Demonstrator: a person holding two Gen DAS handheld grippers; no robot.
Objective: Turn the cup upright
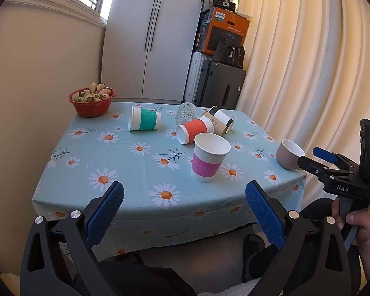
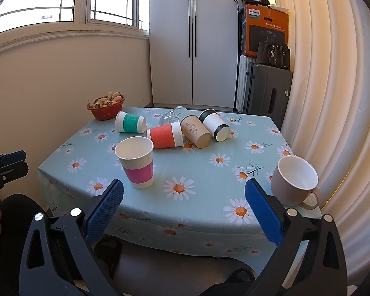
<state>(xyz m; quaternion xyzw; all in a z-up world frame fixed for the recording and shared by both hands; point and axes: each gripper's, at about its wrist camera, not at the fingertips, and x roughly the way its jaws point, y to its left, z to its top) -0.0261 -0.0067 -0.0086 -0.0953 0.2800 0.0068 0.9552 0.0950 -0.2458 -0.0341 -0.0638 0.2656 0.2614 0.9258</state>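
A pink-banded paper cup (image 1: 209, 157) (image 2: 137, 162) stands upright near the table's front. A grey mug (image 1: 289, 154) (image 2: 294, 181) stands upright at the front right corner. On their sides further back lie a green-banded cup (image 1: 144, 121) (image 2: 130, 122), a red-banded cup (image 1: 194, 130) (image 2: 165, 135), a brown cup (image 2: 196, 131), a black-and-white cup (image 1: 222, 119) (image 2: 215, 124) and a clear glass (image 1: 185, 113) (image 2: 173, 115). My left gripper (image 1: 184, 208) and right gripper (image 2: 184, 207) are both open and empty, held before the table's front edge.
A red bowl of pale strawberries (image 1: 92, 101) (image 2: 106, 107) sits at the back left corner. The table wears a daisy-print cloth (image 1: 135, 172) (image 2: 209, 172). A wall is at left, curtains at right, suitcases and a cabinet behind.
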